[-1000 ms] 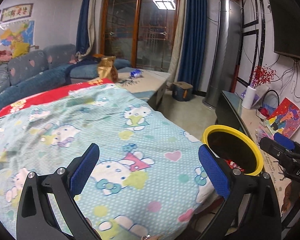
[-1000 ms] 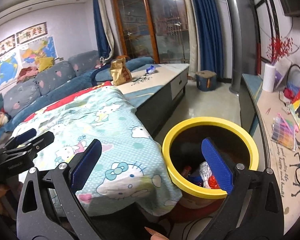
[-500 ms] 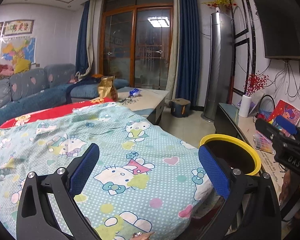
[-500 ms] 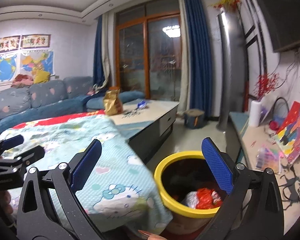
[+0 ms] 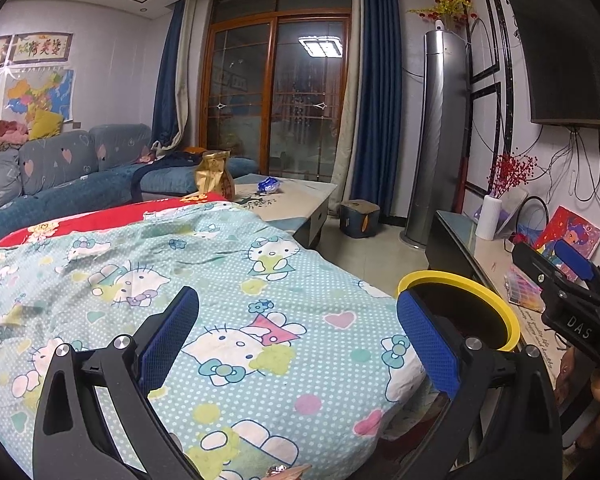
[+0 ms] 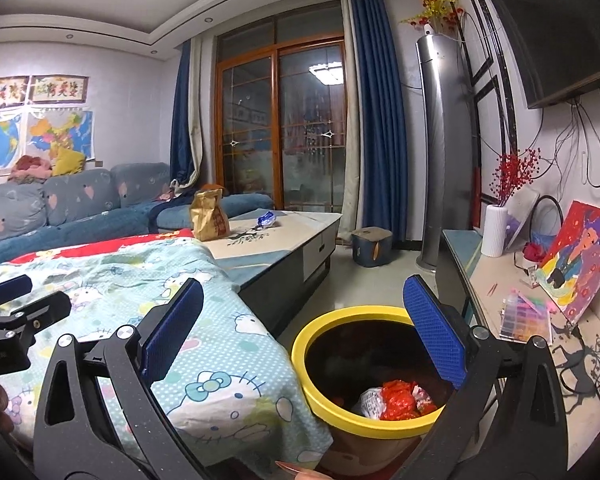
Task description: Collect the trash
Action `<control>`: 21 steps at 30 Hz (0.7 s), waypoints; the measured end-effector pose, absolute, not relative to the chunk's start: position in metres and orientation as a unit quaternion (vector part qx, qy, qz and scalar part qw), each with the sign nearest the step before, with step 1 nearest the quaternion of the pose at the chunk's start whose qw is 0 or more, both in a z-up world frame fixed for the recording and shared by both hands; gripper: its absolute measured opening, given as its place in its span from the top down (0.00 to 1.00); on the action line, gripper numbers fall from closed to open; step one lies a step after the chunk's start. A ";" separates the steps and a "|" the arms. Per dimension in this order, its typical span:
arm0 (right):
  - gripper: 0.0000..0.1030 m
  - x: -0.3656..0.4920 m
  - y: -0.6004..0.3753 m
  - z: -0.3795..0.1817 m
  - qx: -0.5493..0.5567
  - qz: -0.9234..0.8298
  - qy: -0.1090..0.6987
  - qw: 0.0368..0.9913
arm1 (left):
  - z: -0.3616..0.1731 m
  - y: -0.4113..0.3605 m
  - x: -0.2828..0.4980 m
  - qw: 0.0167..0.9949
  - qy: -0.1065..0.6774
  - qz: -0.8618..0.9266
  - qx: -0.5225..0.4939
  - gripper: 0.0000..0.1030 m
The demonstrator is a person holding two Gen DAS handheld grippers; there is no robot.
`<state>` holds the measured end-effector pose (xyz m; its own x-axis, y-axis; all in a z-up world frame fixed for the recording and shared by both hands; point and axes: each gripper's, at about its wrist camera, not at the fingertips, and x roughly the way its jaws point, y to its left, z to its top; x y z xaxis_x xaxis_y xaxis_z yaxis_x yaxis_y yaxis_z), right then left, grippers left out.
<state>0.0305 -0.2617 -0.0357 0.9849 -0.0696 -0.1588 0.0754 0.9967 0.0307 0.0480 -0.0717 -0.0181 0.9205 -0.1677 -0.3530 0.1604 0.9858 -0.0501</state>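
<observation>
Nearest the cameras, the left gripper (image 5: 296,332) hangs over the Hello Kitty blanket (image 5: 204,288) with its blue-padded fingers spread wide and nothing between them. The right gripper (image 6: 304,328) is likewise released and empty, held above the yellow-rimmed trash bin (image 6: 300,360), which stands on the floor just beside the blanket's hanging edge. Inside the bin lies crumpled trash: a red wrapper (image 6: 398,398) touching a pale wrapper (image 6: 370,400).

Past the blanket, the coffee table (image 6: 300,236) carries a brown paper bag (image 6: 209,216), standing upright near its left edge, and a blue-and-white crumpled wrapper (image 6: 267,219) a little to the bag's right, apart from it.

Along the right side, the TV console (image 6: 496,280) holds a white ribbed vase (image 6: 494,230) with red berry stems and a colourful painting (image 6: 576,256). Farther back stand a grey tower air conditioner (image 6: 440,152) and a blue sofa (image 6: 60,208).
</observation>
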 end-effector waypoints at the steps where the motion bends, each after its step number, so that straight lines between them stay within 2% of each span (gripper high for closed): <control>1: 0.10 0.031 -0.261 -0.036 0.018 -0.036 0.080 0.996 | -0.018 -0.072 0.048 0.980 0.181 -0.084 -0.010 0.06; 21: 0.10 0.028 -0.261 -0.034 0.019 -0.032 0.078 0.996 | -0.016 -0.074 0.048 0.980 0.180 -0.086 -0.014 0.06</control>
